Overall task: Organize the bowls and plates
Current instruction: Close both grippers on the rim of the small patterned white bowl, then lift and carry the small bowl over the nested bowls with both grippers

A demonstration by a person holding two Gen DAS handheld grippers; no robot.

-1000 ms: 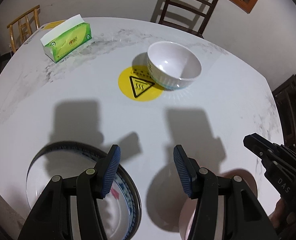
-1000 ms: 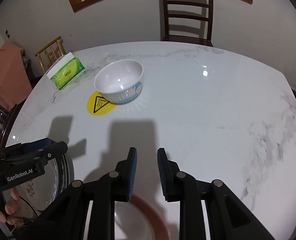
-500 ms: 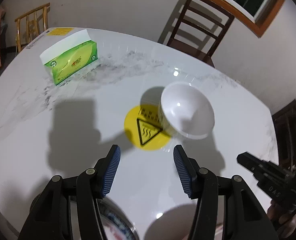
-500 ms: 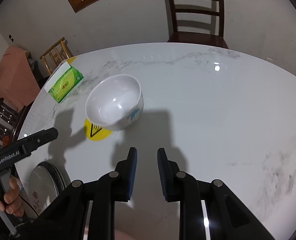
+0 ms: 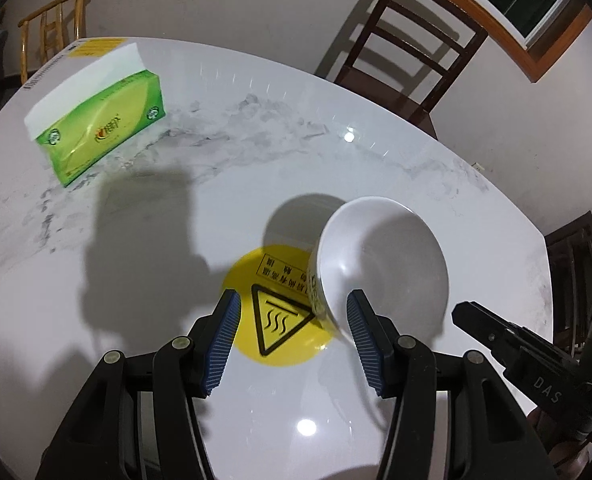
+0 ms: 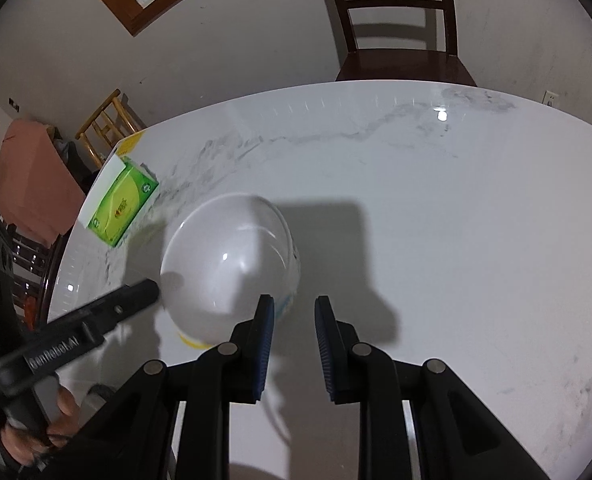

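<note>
Left gripper (image 5: 291, 336): I hold mine low over the near part of the table, pointing toward the far side; its blue-padded fingers (image 5: 221, 340) stand wide apart with nothing between them but the sticker below.
Left gripper from the other side: in the right wrist view it reaches in from the left edge (image 6: 75, 336), its black tip just beside the bowl's rim, and my bare hand (image 6: 35, 428) is wrapped around its handle.
Right gripper (image 6: 289, 344): I hold it just beside the bowl, jaws parted by a narrow gap and gripping nothing (the left pad (image 6: 264, 344) lies over the bowl's near side in the view; I cannot tell whether it touches).
Right gripper from the other side: its dark body enters the left wrist view at lower right (image 5: 524, 356).
Bowl (image 5: 380, 264): white, standing upright on the marble table (image 5: 107, 280), partly over the edge of the yellow sticker; my left gripper's right pad (image 5: 362, 336) overlaps its near rim in the view.
Writing on my tools: "GenRobot.AI" on the left gripper's side, "DAS" on the right one's.
Sticker (image 5: 275, 316): round, yellow, a black triangle with wavy heat lines, plus a line of Chinese characters I cannot read.
Tissue box (image 5: 99, 128): green and white, near the table's far left edge, well apart from the bowl; its logo is too blurred to read.
</note>
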